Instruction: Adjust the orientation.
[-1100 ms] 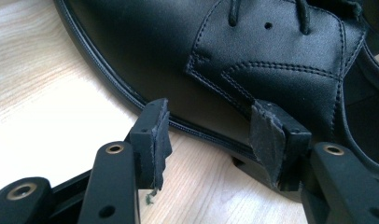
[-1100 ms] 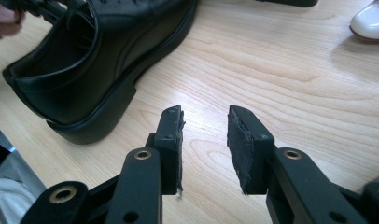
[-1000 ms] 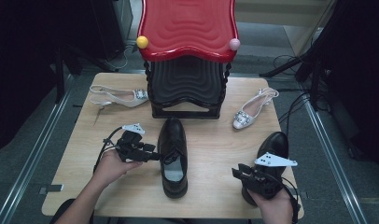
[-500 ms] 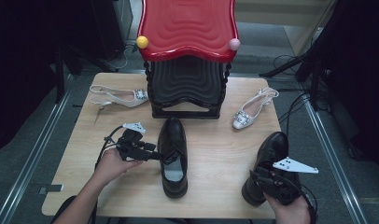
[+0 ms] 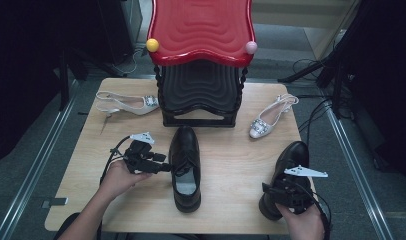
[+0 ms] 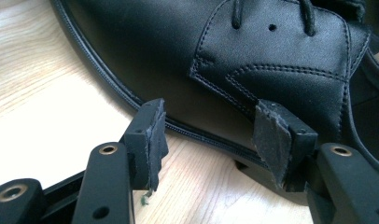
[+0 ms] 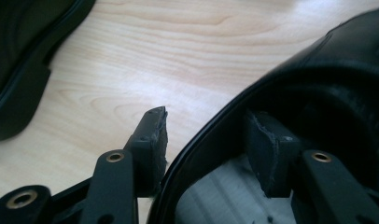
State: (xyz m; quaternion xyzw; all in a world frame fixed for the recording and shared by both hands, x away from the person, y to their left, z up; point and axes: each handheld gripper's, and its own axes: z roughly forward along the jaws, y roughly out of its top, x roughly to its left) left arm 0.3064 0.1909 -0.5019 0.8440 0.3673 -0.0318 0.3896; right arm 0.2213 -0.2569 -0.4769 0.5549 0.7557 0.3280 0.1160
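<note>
L tongs point(image 5: 163, 167) spread, pads point(image 6: 150, 135) right at the side of the mid shoe point(image 5: 185, 170), by the sole edge near the laces; not pinching it. That shoe lies flat at desk point(image 5: 231, 165) centre, toe toward the rack point(image 5: 201, 65).

R tongs point(image 7: 204, 140) have just been opening, now spread: heel rim of the 2nd black shoe point(image 5: 286, 175) sits btwn them, one pad inside, one outside, outer pad just beside the rim, no squeeze seen. This shoe is at the desk's near R corner, toe pointing away, R hand point(image 5: 303, 222) behind its heel.

Two pale heels: one point(image 5: 126, 103) far L, one point(image 5: 270, 117) far R, both flanking the rack.
</note>
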